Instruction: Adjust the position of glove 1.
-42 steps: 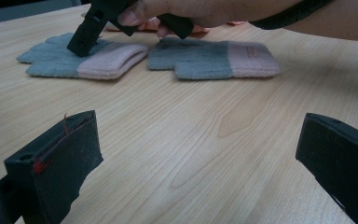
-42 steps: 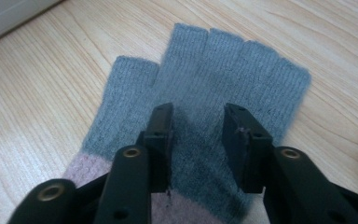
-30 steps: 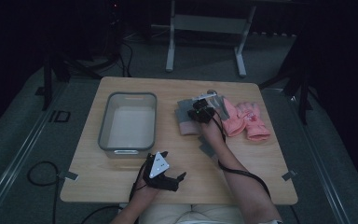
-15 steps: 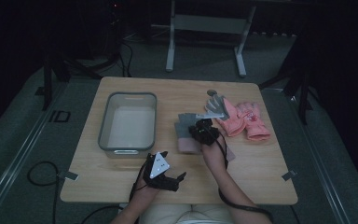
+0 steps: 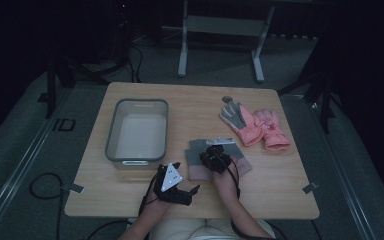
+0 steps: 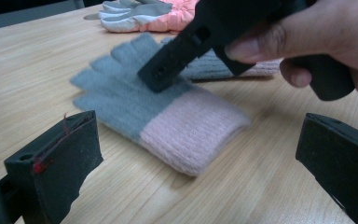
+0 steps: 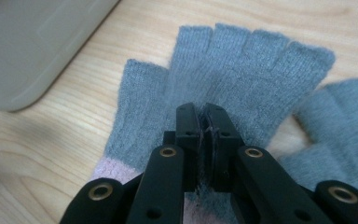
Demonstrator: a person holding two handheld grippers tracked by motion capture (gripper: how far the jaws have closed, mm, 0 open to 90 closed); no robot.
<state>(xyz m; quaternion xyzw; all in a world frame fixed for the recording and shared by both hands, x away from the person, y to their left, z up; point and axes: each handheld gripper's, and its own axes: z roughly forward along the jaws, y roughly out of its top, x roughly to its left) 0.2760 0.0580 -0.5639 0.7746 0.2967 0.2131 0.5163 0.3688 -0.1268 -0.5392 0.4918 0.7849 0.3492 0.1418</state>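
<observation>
- My right tool point(image 7: 204, 122) is pressed together on the knit of the grey glove point(image 7: 242, 65), pinching a fold at its palm.
- That glove point(image 5: 196, 159) lies flat near the tabletop's point(image 5: 280, 190) front edge, its pink cuff point(image 6: 191, 126) towards me, a second grey glove point(image 7: 345, 126) just beside it.
- My left tool point(image 5: 176, 186) rests spread and empty at the front edge.
- Grey bin point(image 5: 114, 131) left; pink gloves point(image 5: 260, 127) towards the far right corner.

Second grey glove point(image 7: 349, 121) cut off at edge, prob. partly under claw.
</observation>
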